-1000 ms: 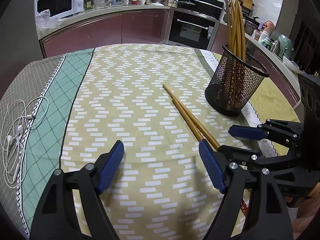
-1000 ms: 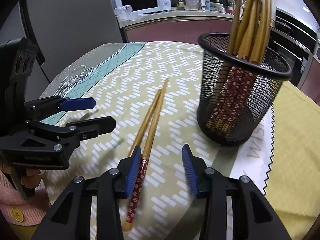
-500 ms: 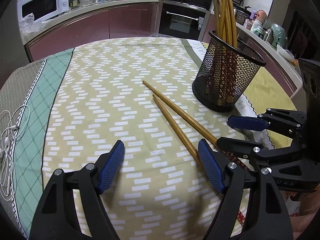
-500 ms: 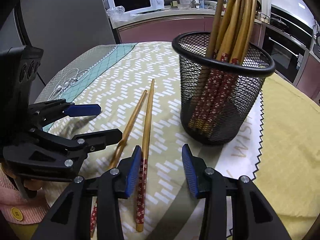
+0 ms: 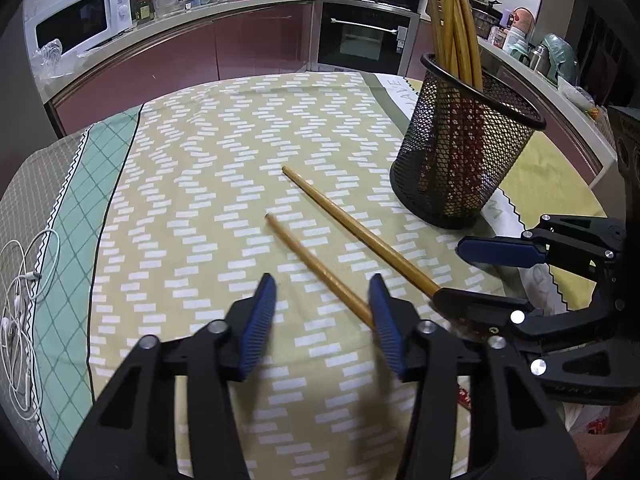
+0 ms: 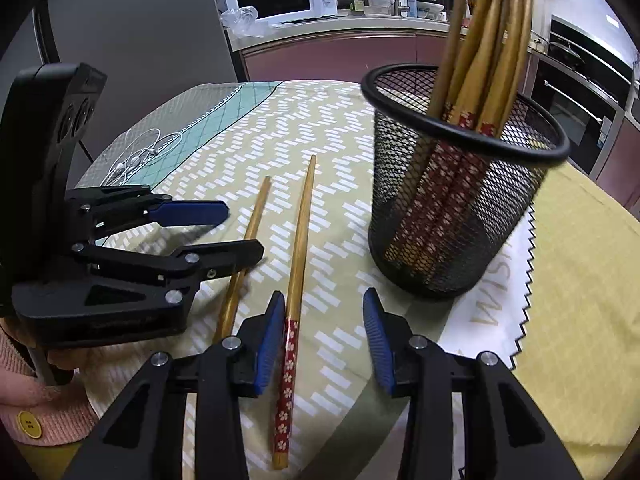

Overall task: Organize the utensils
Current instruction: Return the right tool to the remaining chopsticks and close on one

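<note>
Two wooden chopsticks with red flowered ends lie apart on the patterned tablecloth: the nearer chopstick [image 5: 316,266] [image 6: 244,252] and the farther chopstick [image 5: 352,226] [image 6: 298,256]. A black mesh holder [image 5: 460,152] [image 6: 452,200] with several chopsticks stands to their right. My left gripper [image 5: 322,320] [image 6: 236,230] is open, its jaws either side of the nearer chopstick. My right gripper [image 6: 324,340] [image 5: 448,270] is open; the farther chopstick runs just inside its left pad [image 6: 268,344].
White earphones [image 5: 20,296] [image 6: 132,156] lie on the cloth's grey-green left part. A yellow cloth [image 6: 580,300] covers the table right of the holder. Kitchen counters with a microwave [image 5: 80,24] and an oven [image 5: 364,36] stand behind the table.
The left gripper's jaws have narrowed and moved over the nearer chopstick. The two chopsticks have spread apart. The right gripper has moved a little closer to the holder.
</note>
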Demonstrator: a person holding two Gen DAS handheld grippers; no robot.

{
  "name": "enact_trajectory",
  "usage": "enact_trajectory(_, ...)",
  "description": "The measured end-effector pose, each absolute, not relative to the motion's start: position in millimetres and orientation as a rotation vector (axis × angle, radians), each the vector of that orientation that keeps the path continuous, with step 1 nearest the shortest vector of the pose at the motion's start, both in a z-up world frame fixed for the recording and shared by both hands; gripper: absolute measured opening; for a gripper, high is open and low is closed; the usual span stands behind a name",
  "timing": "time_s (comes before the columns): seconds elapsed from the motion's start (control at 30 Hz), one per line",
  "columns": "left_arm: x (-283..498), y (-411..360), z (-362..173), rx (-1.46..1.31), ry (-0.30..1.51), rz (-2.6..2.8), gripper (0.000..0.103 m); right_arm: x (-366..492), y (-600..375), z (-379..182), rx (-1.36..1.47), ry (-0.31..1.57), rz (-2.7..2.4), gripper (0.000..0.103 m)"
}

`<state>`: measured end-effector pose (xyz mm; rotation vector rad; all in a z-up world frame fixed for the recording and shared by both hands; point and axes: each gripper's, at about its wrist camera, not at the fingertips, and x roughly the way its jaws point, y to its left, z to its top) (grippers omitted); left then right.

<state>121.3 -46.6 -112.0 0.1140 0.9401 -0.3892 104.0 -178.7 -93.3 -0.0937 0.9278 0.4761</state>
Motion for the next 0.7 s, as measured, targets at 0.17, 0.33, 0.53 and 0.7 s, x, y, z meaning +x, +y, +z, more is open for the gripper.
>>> enact_trajectory(0.17, 130, -41, -111, 0.103, 0.941, -0.39, 0.024, 111, -168, -94, -0.118, 0.922, 0.482, 0.033)
enact_trajectory(0.33, 133, -35, -109, 0.092, 0.931, -0.414, 0.014, 119, -157, -94, -0.141, 0.918, 0.492, 0.025)
enact_trajectory(0.53, 129, -35, -109, 0.096, 0.929, -0.419, 0.016, 131, -148, -94, -0.148, 0.916, 0.493, 0.025)
enact_trajectory(0.7, 127, -36, -111, 0.097, 0.935, -0.407, 0.019, 134, -146, -95, -0.139, 0.913, 0.483, 0.017)
